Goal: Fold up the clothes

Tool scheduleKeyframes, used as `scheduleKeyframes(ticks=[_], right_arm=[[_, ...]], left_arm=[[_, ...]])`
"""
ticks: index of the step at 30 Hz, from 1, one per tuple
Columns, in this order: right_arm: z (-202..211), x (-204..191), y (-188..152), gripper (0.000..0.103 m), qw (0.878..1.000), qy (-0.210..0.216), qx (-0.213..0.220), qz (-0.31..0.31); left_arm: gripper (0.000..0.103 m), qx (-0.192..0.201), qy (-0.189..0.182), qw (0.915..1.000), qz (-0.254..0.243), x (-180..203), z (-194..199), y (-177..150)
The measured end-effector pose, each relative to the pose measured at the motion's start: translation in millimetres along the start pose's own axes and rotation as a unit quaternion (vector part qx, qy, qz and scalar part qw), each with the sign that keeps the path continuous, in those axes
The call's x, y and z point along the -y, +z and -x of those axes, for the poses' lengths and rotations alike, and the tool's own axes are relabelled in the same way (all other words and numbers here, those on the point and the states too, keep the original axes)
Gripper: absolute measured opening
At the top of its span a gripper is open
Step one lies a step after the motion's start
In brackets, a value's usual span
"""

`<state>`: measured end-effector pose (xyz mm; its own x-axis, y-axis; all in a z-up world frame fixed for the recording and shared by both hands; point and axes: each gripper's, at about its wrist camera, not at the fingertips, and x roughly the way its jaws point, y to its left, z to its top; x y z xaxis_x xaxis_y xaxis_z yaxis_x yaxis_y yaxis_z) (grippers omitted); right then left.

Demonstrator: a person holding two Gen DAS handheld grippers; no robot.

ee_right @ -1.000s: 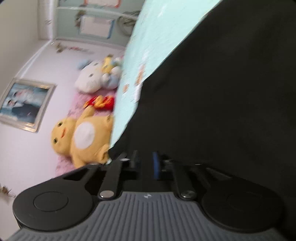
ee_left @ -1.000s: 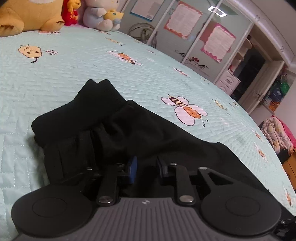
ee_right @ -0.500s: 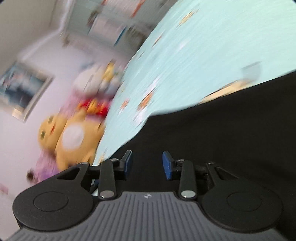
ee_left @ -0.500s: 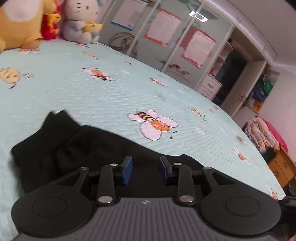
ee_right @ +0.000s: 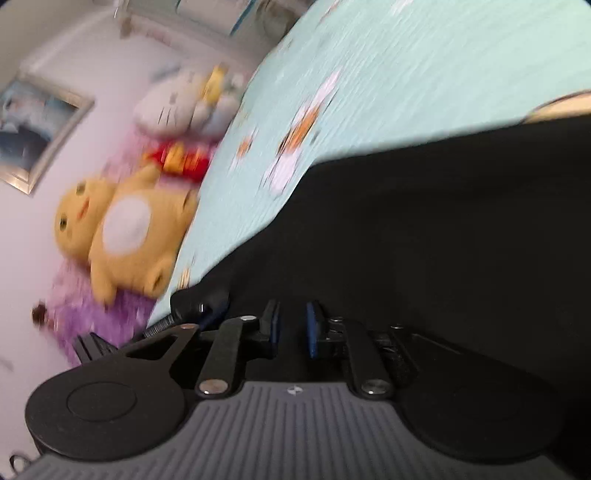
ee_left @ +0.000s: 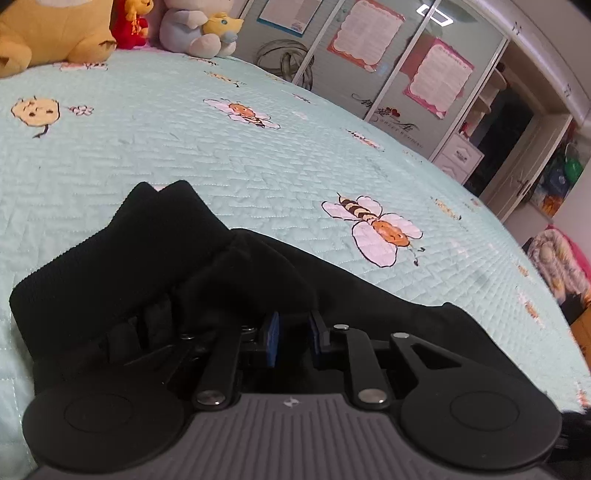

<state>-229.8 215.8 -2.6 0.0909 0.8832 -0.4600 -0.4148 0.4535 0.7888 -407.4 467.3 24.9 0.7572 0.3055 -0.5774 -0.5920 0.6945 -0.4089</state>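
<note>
left gripper (ee_left: 293, 341) is lowered onto one black garment (ee_left: 207, 273) again, jaws narrowed since the earlier frame, fabric seen between them but a pinch cannot be told. right gripper (ee_right: 291, 330) likewise narrowed over black cloth. garment lies on the bee-print bed (ee_left: 258, 155). three plush toys counted.

1. The yellow plush bear (ee_left: 48, 29) is cut off by the left-wrist view's top and left edges.
2. The right-wrist view is motion-blurred.
3. The black knit garment (ee_right: 461, 229) runs past that view's right edge.
</note>
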Motion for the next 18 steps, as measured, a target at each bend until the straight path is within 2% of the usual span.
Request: scheduleKeyframes(ticks=[1, 2, 3, 5, 8, 11, 14, 17, 18], right_arm=[[12, -1, -3, 0.036, 1.0, -0.012, 0.005, 0.019], [24, 2, -5, 0.038, 1.0, -0.012, 0.003, 0.025], [36, 7, -7, 0.038, 1.0, -0.006, 0.0, 0.022], [61, 22, -8, 0.039, 1.0, 0.005, -0.002, 0.007], [99, 52, 2, 0.039, 1.0, 0.014, 0.012, -0.026], [152, 89, 7, 0.041, 0.998, -0.009, 0.038, -0.047], [217, 128, 5, 0.041, 0.992, -0.01, 0.087, -0.088], [270, 153, -2, 0.046, 0.985, -0.018, 0.135, -0.105], [281, 161, -4, 0.046, 0.983, -0.026, 0.146, -0.108]], left_arm=[[0.023, 0.0, 0.003, 1.0, 0.004, 2, 0, 1], [0.024, -0.002, 0.006, 0.9999, 0.01, 3, 2, 1], [0.025, -0.002, 0.01, 0.9998, 0.015, 4, 5, 1], [0.034, 0.0, 0.014, 0.9999, 0.01, 12, 14, 0], [0.038, 0.008, 0.015, 0.9998, -0.01, 28, 31, -5], [0.043, 0.007, -0.014, 0.9992, -0.037, 53, 51, -21], [0.045, -0.015, -0.051, 0.9954, -0.08, 80, 57, -43], [0.046, -0.049, -0.068, 0.9879, -0.131, 102, 52, -65], [0.046, -0.057, -0.062, 0.9883, -0.128, 101, 48, -71]])
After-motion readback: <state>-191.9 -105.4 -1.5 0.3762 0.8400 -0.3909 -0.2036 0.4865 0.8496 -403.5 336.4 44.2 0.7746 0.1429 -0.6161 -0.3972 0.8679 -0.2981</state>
